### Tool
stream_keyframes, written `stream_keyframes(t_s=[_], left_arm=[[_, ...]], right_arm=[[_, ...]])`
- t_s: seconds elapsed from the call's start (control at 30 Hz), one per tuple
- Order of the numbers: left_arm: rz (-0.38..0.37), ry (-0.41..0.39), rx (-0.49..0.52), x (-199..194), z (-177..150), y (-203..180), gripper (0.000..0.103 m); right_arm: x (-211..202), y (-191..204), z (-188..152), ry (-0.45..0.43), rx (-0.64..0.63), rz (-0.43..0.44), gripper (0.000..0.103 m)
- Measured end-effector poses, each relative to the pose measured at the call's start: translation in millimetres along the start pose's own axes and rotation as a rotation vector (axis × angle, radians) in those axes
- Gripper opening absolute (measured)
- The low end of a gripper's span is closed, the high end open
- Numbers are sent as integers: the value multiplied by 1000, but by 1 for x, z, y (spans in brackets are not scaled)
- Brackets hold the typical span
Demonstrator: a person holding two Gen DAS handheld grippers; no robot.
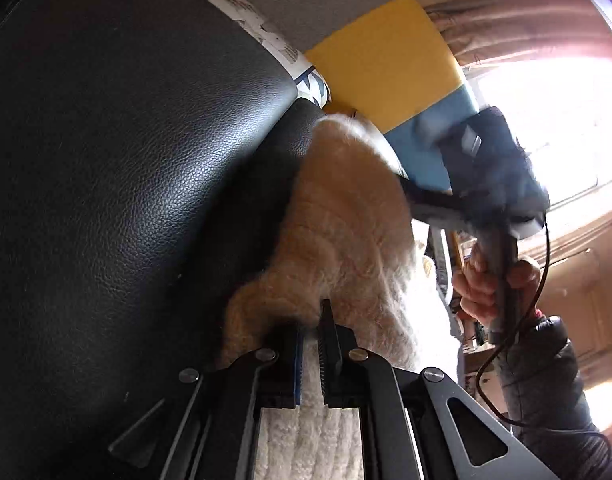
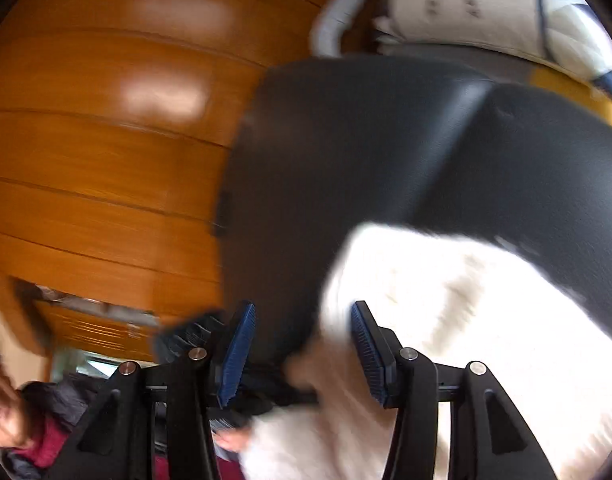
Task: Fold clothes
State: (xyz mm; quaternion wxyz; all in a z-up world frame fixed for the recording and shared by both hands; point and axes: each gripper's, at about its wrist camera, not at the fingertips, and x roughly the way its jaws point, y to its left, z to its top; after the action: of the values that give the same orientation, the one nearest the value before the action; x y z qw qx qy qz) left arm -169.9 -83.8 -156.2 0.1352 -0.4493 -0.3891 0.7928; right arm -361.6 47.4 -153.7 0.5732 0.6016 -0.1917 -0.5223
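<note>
A fluffy cream sweater [image 1: 346,232] hangs against a black leather seat [image 1: 126,160]. My left gripper [image 1: 311,344] is shut on a fold of it, and the knit shows between and below the fingers. In the left wrist view the other gripper [image 1: 494,168] appears blurred at the right, held by a hand [image 1: 478,284]. In the right wrist view the sweater [image 2: 466,320] is a bright, blurred white mass at the lower right, over the black leather seat [image 2: 366,152]. My right gripper [image 2: 302,346] is open, with the sweater's edge between its blue pads [image 2: 236,352].
A printed cream cushion [image 2: 466,0] lies behind the seat. A grey, yellow and blue block panel [image 1: 386,60] and a bright window [image 1: 554,120] are beyond. Orange wooden panels [image 2: 106,140] fill the left of the right wrist view. A person [image 2: 34,420] is at its lower left.
</note>
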Motion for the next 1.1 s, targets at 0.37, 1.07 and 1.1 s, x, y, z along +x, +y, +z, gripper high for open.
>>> stream_keyframes(t_s=[0.37,1.07,1.1], left_arm=[[72,20,33,-2,4,-12,9],[-54,197,169,51,110,-24,41],[-48,183,176,50,107,-25,13]], right_arm=[[-24,-14,-20,-392,66,-100,44],[-98,15,-214,-509,57,-548,45],[-100,16,-217,-520,46,-595,45]])
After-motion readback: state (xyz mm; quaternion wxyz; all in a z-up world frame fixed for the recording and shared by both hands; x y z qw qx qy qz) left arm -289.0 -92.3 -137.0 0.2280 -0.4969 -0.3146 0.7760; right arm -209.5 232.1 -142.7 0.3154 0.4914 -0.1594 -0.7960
